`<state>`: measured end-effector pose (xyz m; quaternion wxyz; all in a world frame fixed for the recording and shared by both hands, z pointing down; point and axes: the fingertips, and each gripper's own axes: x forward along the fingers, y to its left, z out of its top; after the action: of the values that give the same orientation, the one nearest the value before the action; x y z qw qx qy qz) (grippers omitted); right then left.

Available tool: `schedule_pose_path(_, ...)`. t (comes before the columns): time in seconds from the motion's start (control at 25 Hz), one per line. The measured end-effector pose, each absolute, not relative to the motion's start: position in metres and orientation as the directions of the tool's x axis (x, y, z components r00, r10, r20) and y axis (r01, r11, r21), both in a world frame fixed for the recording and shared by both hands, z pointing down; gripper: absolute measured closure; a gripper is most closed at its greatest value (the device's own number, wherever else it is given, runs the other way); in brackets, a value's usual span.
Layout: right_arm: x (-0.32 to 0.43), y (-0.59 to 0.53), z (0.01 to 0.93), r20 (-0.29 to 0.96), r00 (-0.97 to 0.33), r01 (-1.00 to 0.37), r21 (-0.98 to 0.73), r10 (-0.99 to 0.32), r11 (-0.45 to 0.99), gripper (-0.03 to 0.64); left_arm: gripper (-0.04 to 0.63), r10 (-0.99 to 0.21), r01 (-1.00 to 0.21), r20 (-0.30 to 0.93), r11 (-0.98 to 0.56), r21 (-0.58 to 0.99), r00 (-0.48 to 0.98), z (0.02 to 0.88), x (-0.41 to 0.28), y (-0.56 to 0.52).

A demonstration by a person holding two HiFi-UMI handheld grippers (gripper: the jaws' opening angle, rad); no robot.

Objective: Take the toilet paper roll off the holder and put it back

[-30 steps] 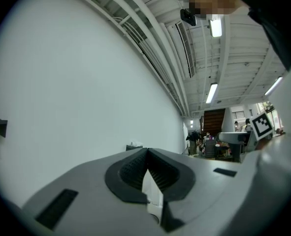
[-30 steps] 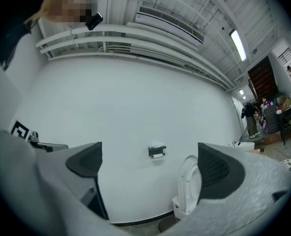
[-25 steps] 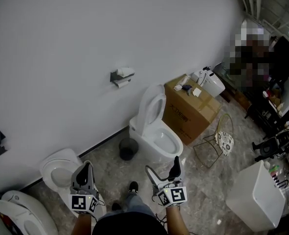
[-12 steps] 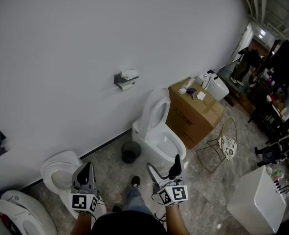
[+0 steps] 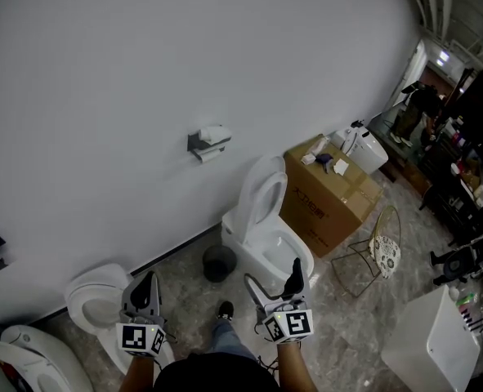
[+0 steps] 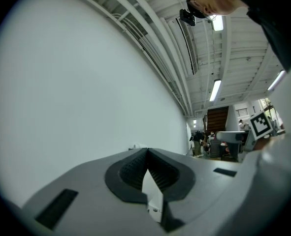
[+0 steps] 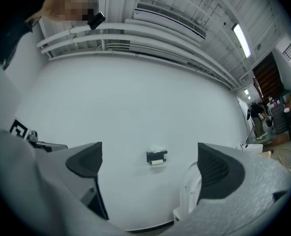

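Hanging white roll [image 5: 209, 153] on holder [image 5: 198, 142]; left claw [image 5: 146, 282] closed, right claw [image 5: 272, 276] spread, both empty.

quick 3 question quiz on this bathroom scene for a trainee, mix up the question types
1. True or false: the toilet paper roll is on its wall holder.
2. Which gripper has its jaws apart? A) left gripper B) right gripper
3. Fill in: in the head view, the cardboard box stands to the ___ of the open toilet.

Key: 1 true; 2 B; 3 right
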<state>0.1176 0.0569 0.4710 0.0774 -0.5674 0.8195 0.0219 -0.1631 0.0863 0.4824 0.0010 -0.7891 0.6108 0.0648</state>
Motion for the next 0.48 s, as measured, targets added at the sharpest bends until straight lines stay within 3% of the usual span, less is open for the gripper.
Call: schedule_pose_path(0.48, 0.152, -0.067, 0.469, -0.153, -0.349, -0.932, -0.046, -0.925, 0.359, 0.035, 0.592, -0.973, -0.976, -0.099, -0.214, 0.046, 0.209, 0.470, -0.134, -0.022)
